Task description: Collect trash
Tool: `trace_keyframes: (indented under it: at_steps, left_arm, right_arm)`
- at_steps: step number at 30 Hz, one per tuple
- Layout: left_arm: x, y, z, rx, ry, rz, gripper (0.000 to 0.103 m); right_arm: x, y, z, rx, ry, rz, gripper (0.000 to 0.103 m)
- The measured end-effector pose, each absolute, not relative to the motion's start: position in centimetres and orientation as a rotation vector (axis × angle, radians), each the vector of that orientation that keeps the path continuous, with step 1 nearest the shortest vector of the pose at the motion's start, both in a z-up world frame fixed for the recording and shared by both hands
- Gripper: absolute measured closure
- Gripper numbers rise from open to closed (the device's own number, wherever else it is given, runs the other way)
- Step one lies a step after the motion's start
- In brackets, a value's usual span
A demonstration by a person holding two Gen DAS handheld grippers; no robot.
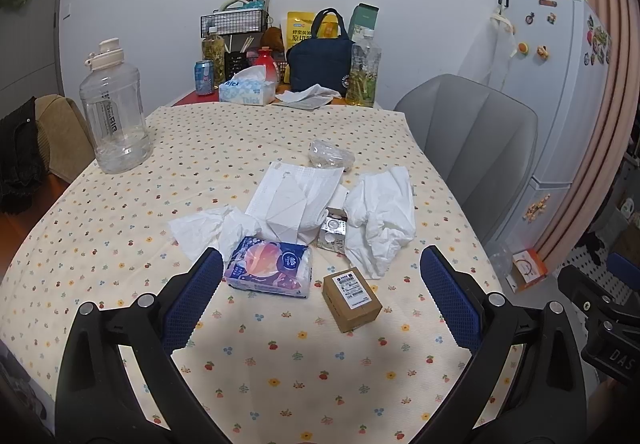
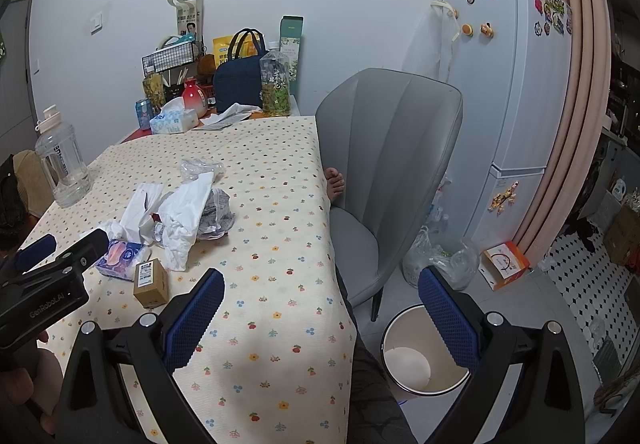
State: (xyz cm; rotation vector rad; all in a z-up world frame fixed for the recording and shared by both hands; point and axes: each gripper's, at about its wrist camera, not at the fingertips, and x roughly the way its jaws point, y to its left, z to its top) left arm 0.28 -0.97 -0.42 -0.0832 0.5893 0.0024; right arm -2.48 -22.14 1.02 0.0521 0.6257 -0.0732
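Two claws, left claw (image 1: pixel 320 276) and right claw (image 2: pixel 320 300), hover wide and empty. Crumpled tissue (image 1: pixel 384 220) lies beside the cardboard box (image 1: pixel 352 296) on the counter (image 1: pixel 120 204); light, soft, likely best pinched at a raised fold.

Matt cardboard box (image 1: pixel 352 296); glossy plastic tissue pack (image 1: pixel 269 267); crumpled paper tissue (image 1: pixel 380 220); printed cloth tablecloth (image 1: pixel 280 372)

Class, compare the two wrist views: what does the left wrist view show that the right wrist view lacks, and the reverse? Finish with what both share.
Only the left wrist view: the blister pack beside the tissues.

Only the right wrist view: the white bin on the floor and a bare foot by the chair.

Both: the cardboard box, tissue pack, water jug and grey chair.
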Motion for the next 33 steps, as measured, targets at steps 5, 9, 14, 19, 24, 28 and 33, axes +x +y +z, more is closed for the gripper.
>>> trace_keyframes:
  at_steps: [5, 9, 14, 19, 24, 28, 33]
  left_arm:
    - [0.28, -0.96, -0.42, -0.083, 0.589, 0.002, 0.005]
    - [0.29, -0.96, -0.42, -0.083, 0.59, 0.002, 0.005]
    - [0.3, -0.95, -0.42, -0.083, 0.59, 0.003, 0.005]
    - [0.29, -0.79, -0.43, -0.086, 0.592, 0.002, 0.005]
    - [0.3, -0.79, -0.44, -0.086, 0.593, 0.002, 0.005]
    - [0.32, -0.51, -0.51, -0.088, 0.596, 0.005, 0.005]
    - [0.41, 0.0, -0.58, -0.096, 0.598, 0.013, 0.005]
  right_arm:
    - [-2.48, -22.15, 1.02, 0.053, 0.626, -0.073, 0.008]
    - [-2.49, -22.17, 1.02, 0.053, 0.626, -0.073, 0.008]
    - [-2.48, -22.17, 1.01, 0.053, 0.626, -0.074, 0.008]
    - [-2.48, -22.15, 1.0, 0.054, 0.625, -0.073, 0.008]
    - [-2.47, -22.18, 0.96, 0.052, 0.626, -0.074, 0.008]
    - [-2.52, -22.13, 0.95, 0.052, 0.627, -0.073, 0.008]
    - [-2.42, -21.59, 1.21, 0.049, 0.63, -0.065, 0.008]
